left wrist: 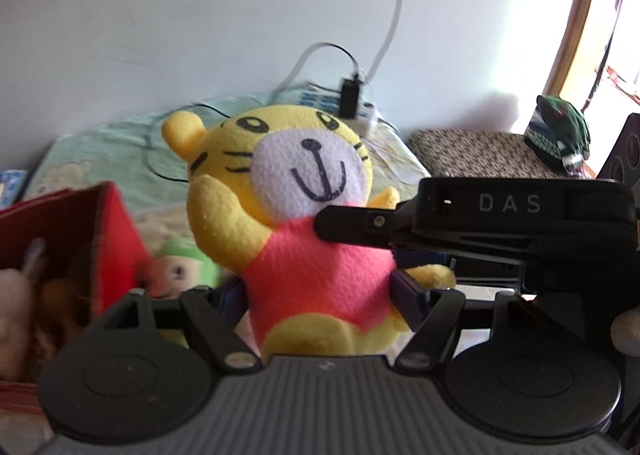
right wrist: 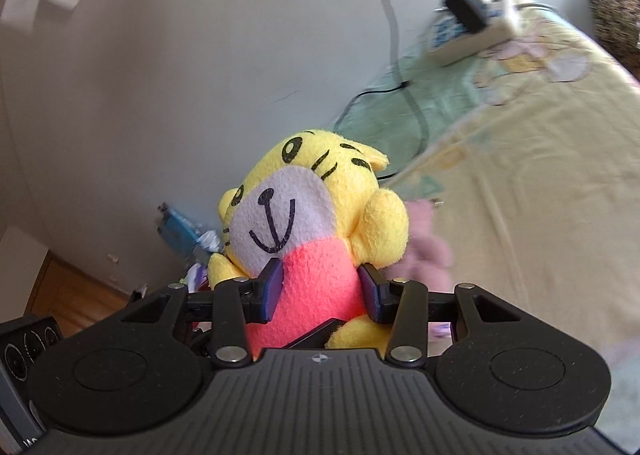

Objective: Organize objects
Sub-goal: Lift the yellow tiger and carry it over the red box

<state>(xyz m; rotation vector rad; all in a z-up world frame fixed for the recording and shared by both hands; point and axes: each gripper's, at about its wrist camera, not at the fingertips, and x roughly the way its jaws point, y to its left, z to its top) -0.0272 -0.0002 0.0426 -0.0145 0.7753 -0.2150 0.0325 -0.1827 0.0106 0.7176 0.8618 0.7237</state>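
Gripping plush tiger [left wrist: 316,267], both tongs [left wrist: 324,295] [right wrist: 322,287] crowd its body.

A pale painted wall [left wrist: 200,15] forms the backdrop. A bed sheet [right wrist: 540,175], green and yellow with a cartoon print, covers the mattress. On it, near the wall, lies a white power strip [right wrist: 476,39] with a black adapter [left wrist: 349,97] plugged in; black and white cables [right wrist: 394,15] loop around it. At far right, a patterned cushion [left wrist: 472,151] sits beneath a bright window [left wrist: 612,15]. Wooden flooring [right wrist: 76,295] shows at lower left of the right wrist view.
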